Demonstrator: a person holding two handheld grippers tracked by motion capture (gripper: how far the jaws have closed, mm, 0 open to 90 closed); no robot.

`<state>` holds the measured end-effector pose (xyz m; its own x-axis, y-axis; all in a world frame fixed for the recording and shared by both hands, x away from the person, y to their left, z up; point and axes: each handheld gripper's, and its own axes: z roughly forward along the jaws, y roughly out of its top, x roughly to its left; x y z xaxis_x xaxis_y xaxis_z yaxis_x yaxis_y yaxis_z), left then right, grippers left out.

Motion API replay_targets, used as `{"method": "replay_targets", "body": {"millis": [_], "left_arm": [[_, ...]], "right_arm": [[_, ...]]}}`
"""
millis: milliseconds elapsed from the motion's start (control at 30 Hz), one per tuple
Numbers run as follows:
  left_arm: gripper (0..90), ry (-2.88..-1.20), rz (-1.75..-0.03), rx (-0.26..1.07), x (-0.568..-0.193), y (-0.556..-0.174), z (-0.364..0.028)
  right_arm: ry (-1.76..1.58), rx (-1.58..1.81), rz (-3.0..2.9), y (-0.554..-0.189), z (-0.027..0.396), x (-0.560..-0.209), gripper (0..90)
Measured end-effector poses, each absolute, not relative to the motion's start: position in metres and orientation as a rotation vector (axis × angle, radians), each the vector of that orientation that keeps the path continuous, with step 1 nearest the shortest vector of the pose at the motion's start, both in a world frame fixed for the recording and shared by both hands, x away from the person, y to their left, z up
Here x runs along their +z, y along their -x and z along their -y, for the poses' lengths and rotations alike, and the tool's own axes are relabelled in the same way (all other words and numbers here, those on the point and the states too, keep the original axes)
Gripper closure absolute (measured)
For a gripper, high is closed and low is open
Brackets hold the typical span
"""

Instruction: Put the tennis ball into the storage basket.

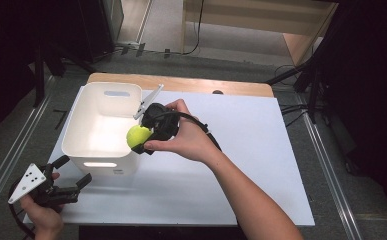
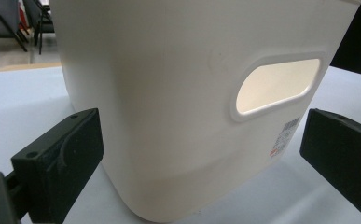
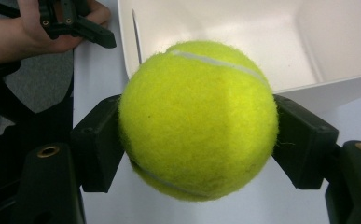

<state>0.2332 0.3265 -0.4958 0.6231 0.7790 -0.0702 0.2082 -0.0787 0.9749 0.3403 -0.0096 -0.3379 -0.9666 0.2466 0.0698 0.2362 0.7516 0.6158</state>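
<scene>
While my left tongs (image 1: 78,185) rest spread on the counter (image 1: 261,165) just before the white bin (image 1: 81,145), my right tongs (image 1: 140,141) pinch a tennis ball (image 1: 139,136) at the bin's near right rim. It is fuzzy, bright yellow-green, with a pale curved seam, and each pad presses one side of it. Beyond the ball, the bin's pale floor shows bare.

White bin (image 2: 169,107) is seen close ahead on the white table (image 2: 19,98); handle cutout (image 2: 276,86) at 2 o'clock. Left gripper (image 2: 199,154) jaws are held apart, touching nothing.
</scene>
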Motion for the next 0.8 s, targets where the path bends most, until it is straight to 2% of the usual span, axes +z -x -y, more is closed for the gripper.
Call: {"method": "replay_targets", "body": {"millis": [800], "left_arm": [[0.0,-1.607,-0.840,0.574,-0.496,-0.233,-0.327]], "right_arm": [[-0.350,1.022,-2.923,-0.345,-0.018,-0.331,24.1]]}}
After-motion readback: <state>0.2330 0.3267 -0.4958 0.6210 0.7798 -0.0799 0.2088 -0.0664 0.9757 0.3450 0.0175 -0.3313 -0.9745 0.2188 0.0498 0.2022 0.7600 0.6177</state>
